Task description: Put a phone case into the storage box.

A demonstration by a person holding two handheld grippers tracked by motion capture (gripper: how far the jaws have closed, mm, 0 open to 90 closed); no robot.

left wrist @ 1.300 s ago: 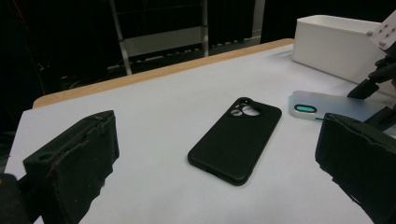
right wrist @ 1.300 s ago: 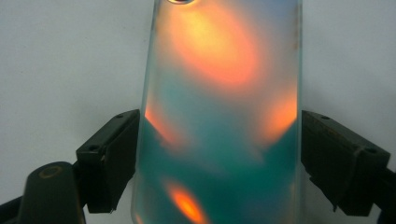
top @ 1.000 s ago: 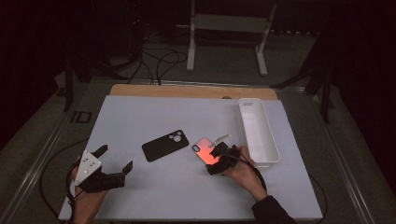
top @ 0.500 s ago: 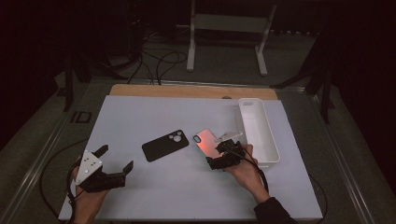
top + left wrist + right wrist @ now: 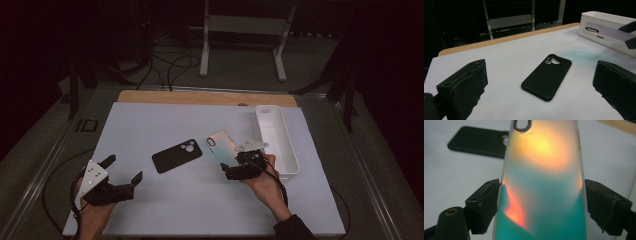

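Observation:
A black phone case (image 5: 177,155) lies camera side up in the middle of the white mat, also seen in the left gripper view (image 5: 547,76). My right gripper (image 5: 239,167) is shut on an iridescent phone case (image 5: 221,146), holding it by its long edges and tilted off the mat. In the right gripper view the jaws of the right gripper (image 5: 544,197) press both sides of the iridescent case (image 5: 544,182), with the black case (image 5: 477,142) behind. My left gripper (image 5: 123,169) stands open at the front left, its jaws wide apart with nothing between them (image 5: 541,82).
A long white tray (image 5: 290,150) sits at the mat's right edge, just right of the held case, and shows in the left gripper view (image 5: 599,17). A wooden strip (image 5: 200,97) borders the far side. Cables trail off the table's front corners.
My right gripper has carried the iridescent case up off the mat and a little right, toward the tray, tilting it. The left gripper and the black case have stayed put.

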